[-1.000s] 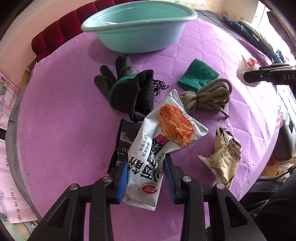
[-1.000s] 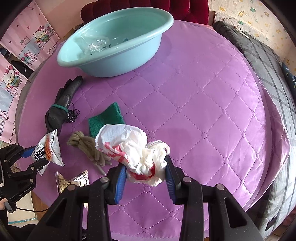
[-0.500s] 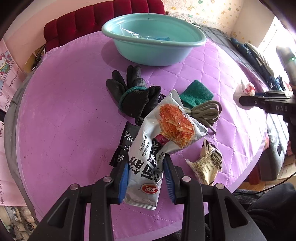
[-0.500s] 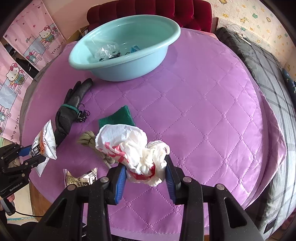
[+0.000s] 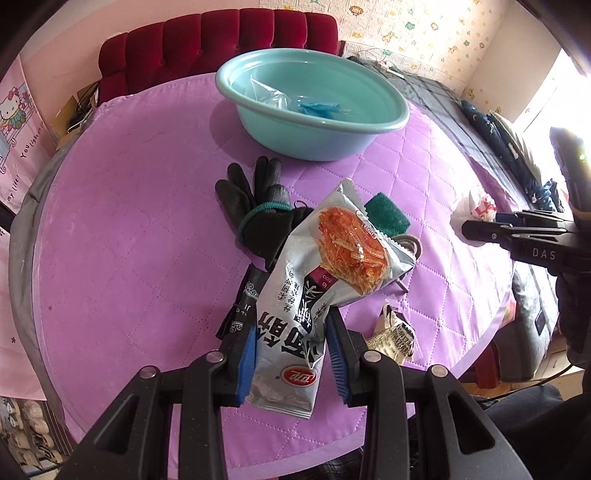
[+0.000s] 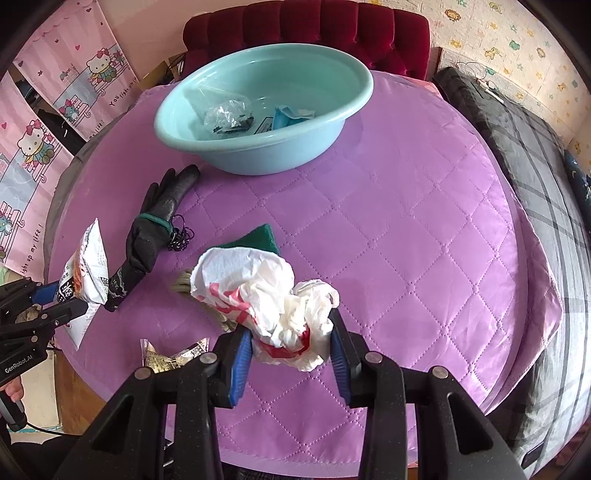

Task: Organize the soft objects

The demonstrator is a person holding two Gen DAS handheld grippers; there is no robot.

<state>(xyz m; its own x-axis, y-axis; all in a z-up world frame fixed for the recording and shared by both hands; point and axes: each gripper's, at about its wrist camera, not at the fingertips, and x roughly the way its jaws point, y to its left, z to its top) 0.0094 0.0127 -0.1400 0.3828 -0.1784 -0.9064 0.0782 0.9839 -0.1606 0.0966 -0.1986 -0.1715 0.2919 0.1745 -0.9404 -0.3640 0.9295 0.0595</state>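
My left gripper (image 5: 291,354) is shut on a silver snack packet (image 5: 321,280) with an orange picture, held above the purple quilted table (image 5: 129,240). My right gripper (image 6: 291,354) is shut on a crumpled white plastic bag with red print (image 6: 258,291), held above the table's near side. A teal basin (image 6: 258,155) stands at the far side with a clear bag and a blue item inside. A black glove (image 5: 258,218), a green cloth (image 5: 388,214), a coiled olive cord (image 6: 184,286) and a black packet (image 5: 240,306) lie on the table.
A crumpled printed wrapper (image 5: 395,336) lies near the table's front edge. A red tufted headboard (image 6: 306,29) stands behind the basin. A grey plaid bed (image 6: 535,177) runs along the right side. Pink cartoon posters (image 6: 44,122) hang at the left.
Both grippers have risen and pulled back with their loads, so the basin's inside now shows in both views. The things on the table have not moved.
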